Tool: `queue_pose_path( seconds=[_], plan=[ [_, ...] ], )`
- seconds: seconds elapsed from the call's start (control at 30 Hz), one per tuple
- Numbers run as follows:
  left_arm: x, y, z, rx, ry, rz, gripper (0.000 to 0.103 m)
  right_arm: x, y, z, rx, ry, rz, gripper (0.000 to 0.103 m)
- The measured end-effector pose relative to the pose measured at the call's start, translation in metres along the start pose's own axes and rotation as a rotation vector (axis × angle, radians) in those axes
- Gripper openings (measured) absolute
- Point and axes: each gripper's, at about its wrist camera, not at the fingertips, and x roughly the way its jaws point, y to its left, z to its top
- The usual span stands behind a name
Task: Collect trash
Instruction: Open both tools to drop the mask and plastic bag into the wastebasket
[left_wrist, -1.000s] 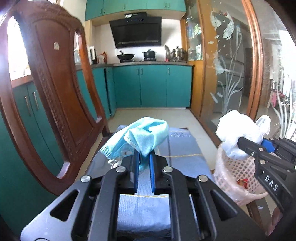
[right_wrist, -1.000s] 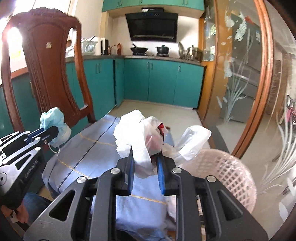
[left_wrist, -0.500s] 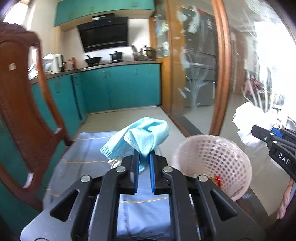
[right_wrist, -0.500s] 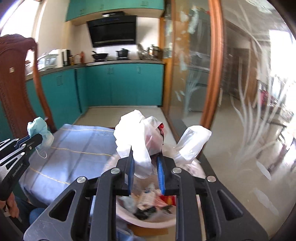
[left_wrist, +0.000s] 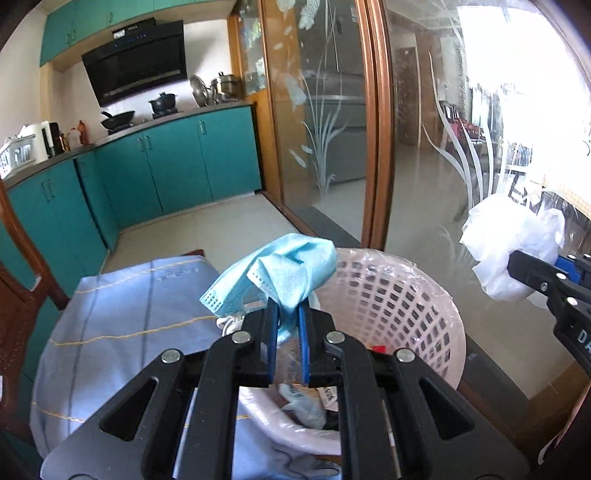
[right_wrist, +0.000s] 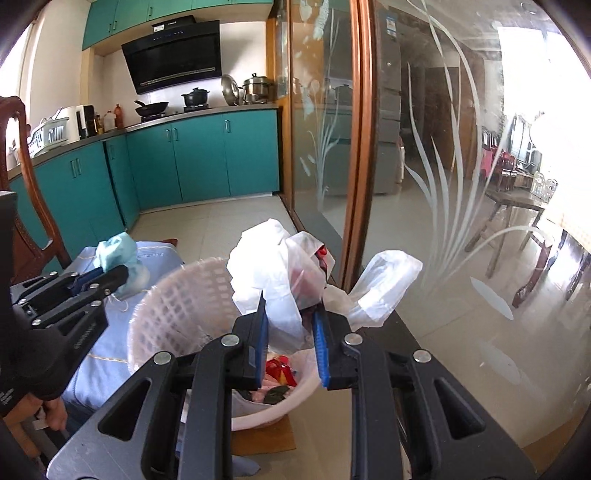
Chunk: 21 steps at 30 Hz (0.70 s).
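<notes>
Trash basket (right_wrist: 177, 314) contents show red wrappers (right_wrist: 279, 367) only from right wrist.

The waste basket (right_wrist: 177, 310) stood on the floor just right of the cloth-covered table (left_wrist: 122, 314), with wrappers and scraps (right_wrist: 277, 373) lying in its bottom. Above its rim, the face mask (left_wrist: 284, 273) sat between the left gripper (left_wrist: 287, 325) jaws, and the plastic bag (right_wrist: 280, 280) between those of the right gripper (right_wrist: 290, 332). A wooden chair (right_wrist: 33, 206) stood left of the table, cabinets (right_wrist: 207, 158) behind, and a glass door (right_wrist: 443, 184) to the right.
</notes>
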Motion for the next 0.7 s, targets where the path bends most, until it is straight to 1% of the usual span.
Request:
queue_pose_path(
  seconds=[0.13,0.27,0.3,0.33,0.37,0.4,0.43,0.5,0.57,0.7],
  plan=[
    [0.016,-0.005,-0.001,-0.009,0.022,-0.025,0.011,0.007,-0.005,-0.005,0.002,0.019,0.001,0.022],
    [0.023,0.000,-0.005,-0.030,0.037,-0.036,0.011,0.017,0.006,-0.006,-0.017,0.038,0.014,0.022],
    [0.023,0.001,-0.005,-0.035,0.039,-0.042,0.013,0.019,0.008,-0.005,-0.019,0.040,0.015,0.022],
    [0.026,0.003,-0.005,-0.046,0.045,-0.062,0.018,0.020,0.007,-0.005,-0.014,0.042,0.019,0.022],
    [0.029,0.005,-0.005,-0.054,0.051,-0.083,0.027,0.021,0.008,-0.005,-0.009,0.042,0.022,0.022],
    [0.030,0.007,-0.005,-0.059,0.056,-0.094,0.056,0.021,0.009,-0.004,-0.008,0.042,0.022,0.022],
    [0.029,0.009,-0.006,-0.071,0.050,-0.097,0.071,0.022,0.009,-0.004,-0.009,0.043,0.022,0.022],
    [0.025,0.015,-0.006,-0.089,0.026,-0.072,0.071,0.025,0.010,-0.001,-0.011,0.046,0.024,0.022],
    [0.022,0.021,-0.005,-0.091,0.029,-0.064,0.071,0.029,0.014,0.000,-0.011,0.050,0.032,0.022],
    [0.011,0.042,-0.008,-0.128,0.021,0.005,0.077,0.037,0.021,0.001,-0.014,0.061,0.052,0.022]
  ],
)
